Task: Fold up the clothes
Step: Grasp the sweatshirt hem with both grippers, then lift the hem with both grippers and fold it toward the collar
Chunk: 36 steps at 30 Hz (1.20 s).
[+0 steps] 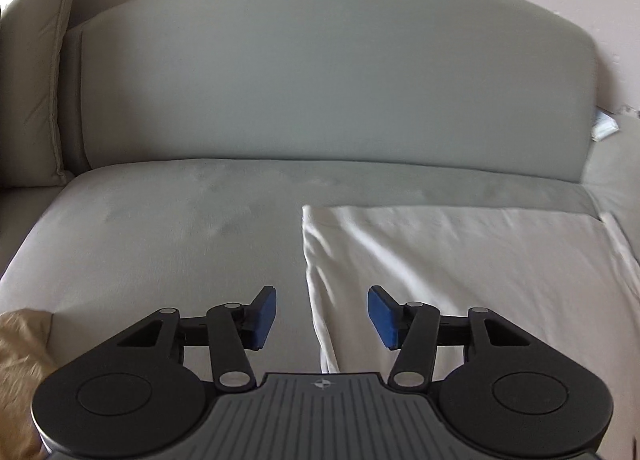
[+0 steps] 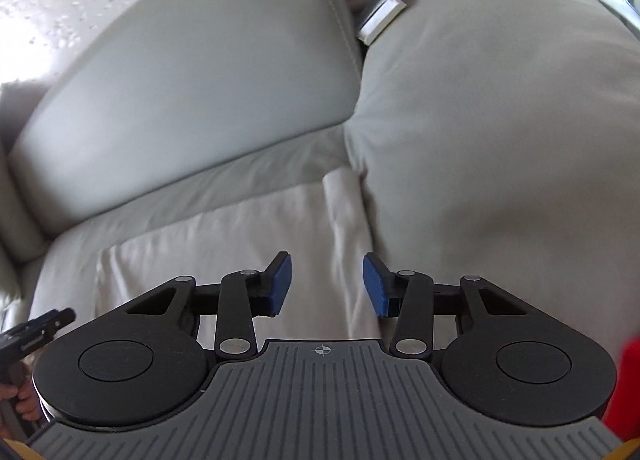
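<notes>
Both hand-held grippers, left point(image 1: 322, 318) and right point(image 2: 327, 286), hover wide over the white garment point(image 1: 460, 260) on the sofa seat point(image 1: 160, 228), looking between folds; next, pinch an edge.

— How do we stand with our left black two-finger gripper with blue pads point(image 1: 322, 318)?

— We hold it level, its 2 jaws spread wide, nothing between the blue pads point(image 1: 264, 318). It hovers, touching nothing.

— And our right black two-finger gripper with blue pads point(image 2: 327, 286)?

— Tilted, rolled a little to one side, its 2 jaws likewise parted and empty. At the lower left edge of the right wrist view we see our left hand point(image 2: 20, 396), fingers wrapped around the other gripper's dark handle.
</notes>
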Each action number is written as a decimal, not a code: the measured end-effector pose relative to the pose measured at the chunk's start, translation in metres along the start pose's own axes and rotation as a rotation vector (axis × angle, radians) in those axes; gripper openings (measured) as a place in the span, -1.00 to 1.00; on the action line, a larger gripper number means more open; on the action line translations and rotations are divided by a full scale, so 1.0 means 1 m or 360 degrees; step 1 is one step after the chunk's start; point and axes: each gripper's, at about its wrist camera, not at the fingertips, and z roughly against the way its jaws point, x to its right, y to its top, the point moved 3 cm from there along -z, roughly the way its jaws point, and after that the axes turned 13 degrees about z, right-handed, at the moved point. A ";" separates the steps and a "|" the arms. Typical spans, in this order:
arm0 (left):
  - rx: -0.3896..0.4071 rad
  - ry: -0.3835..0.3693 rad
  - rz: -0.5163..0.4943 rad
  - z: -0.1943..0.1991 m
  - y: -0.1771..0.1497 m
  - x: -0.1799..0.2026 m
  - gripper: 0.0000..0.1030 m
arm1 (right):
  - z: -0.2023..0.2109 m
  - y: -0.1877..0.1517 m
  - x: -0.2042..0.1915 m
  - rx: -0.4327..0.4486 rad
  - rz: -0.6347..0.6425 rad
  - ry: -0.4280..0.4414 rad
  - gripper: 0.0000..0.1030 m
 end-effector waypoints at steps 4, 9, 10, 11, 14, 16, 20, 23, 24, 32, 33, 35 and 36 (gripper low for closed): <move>-0.0002 0.0084 -0.0022 -0.039 0.013 0.012 0.14 | -0.042 0.022 -0.008 -0.0032 0.0210 -0.0201 0.01; -0.0021 0.0151 -0.0169 -0.068 0.020 0.034 0.18 | -0.081 0.029 -0.035 -0.0122 0.0501 -0.0360 0.09; -0.0018 0.0172 -0.0206 -0.072 0.020 0.038 0.18 | -0.088 0.030 -0.040 -0.0155 0.0557 -0.0403 0.09; -0.0013 0.0195 -0.0242 -0.075 0.020 0.043 0.19 | -0.093 0.028 -0.045 -0.0182 0.0634 -0.0456 0.09; -0.0007 0.0248 -0.0266 -0.084 0.022 0.051 0.28 | -0.104 0.023 -0.056 -0.0228 0.0845 -0.0628 -0.01; 0.0006 0.0260 -0.0246 -0.086 0.026 0.054 0.30 | -0.104 0.022 -0.055 -0.0200 0.0892 -0.0719 -0.43; 0.0026 0.0278 -0.0216 -0.082 0.032 0.052 -0.98 | -0.089 0.028 -0.038 -0.0114 0.0745 -0.0717 -0.86; 0.0065 0.0270 -0.0205 -0.065 0.033 0.047 -1.00 | -0.068 0.032 -0.025 -0.0023 0.0604 -0.0637 -0.88; 0.0084 0.0257 -0.0210 -0.057 0.033 0.046 -1.00 | -0.059 0.034 -0.023 0.0006 0.0575 -0.0613 -0.88; 0.0235 0.0099 -0.0102 0.038 0.042 0.026 -1.00 | 0.033 0.026 -0.028 0.0167 0.0345 -0.0391 -0.88; 0.0245 0.0082 -0.0088 0.052 0.040 0.023 -1.00 | 0.046 0.022 -0.030 0.0184 0.0326 -0.0352 -0.88; 0.0255 0.0047 -0.0048 0.084 0.032 0.015 -1.00 | 0.077 0.011 -0.033 0.0198 0.0286 -0.0290 -0.88; 0.0253 0.0028 -0.0026 0.100 0.027 0.012 -1.00 | 0.093 0.003 -0.035 0.0205 0.0262 -0.0261 -0.88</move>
